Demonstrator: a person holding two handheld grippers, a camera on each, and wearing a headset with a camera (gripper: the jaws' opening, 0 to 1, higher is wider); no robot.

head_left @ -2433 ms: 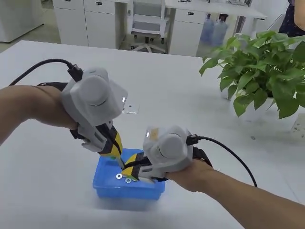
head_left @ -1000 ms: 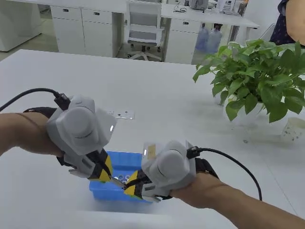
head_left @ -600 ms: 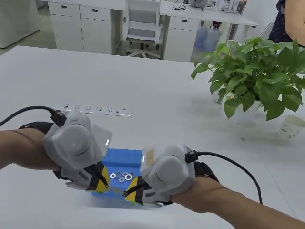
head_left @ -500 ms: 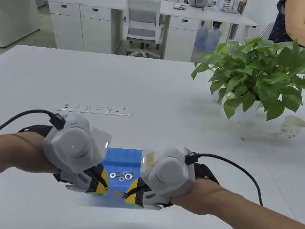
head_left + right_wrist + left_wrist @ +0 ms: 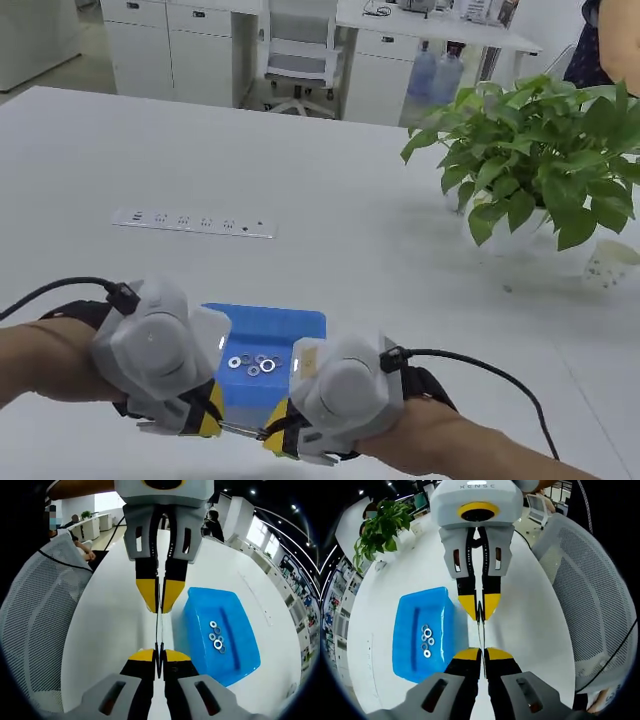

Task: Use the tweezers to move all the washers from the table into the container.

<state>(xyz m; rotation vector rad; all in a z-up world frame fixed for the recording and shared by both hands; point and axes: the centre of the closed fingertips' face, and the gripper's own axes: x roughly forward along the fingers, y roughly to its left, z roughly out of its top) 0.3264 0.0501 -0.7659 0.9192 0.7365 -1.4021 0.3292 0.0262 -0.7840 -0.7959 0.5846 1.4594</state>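
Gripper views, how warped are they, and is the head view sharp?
Left gripper view: strong fisheye, table edge bowed, blue container skewed; right gripper view: same bending, washers and tweezers crisp; head view: straight lines, even light, soft shadows, washers small but sharp.

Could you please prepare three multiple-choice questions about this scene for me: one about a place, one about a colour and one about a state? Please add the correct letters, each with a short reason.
1. Where do the washers lie?
A) on a plate
B) inside the container
C) in a cup

2. Which colour is the container?
A) blue
B) red
C) black

3. How do the left gripper and the right gripper stand?
A) both wide open
B) one open, one shut
C) both shut on the tweezers

Answers:
1. B, the washers rest on the container's floor.
2. A, its walls are blue in every view.
3. C, each pair of yellow tips pinches one end of the thin tweezers.
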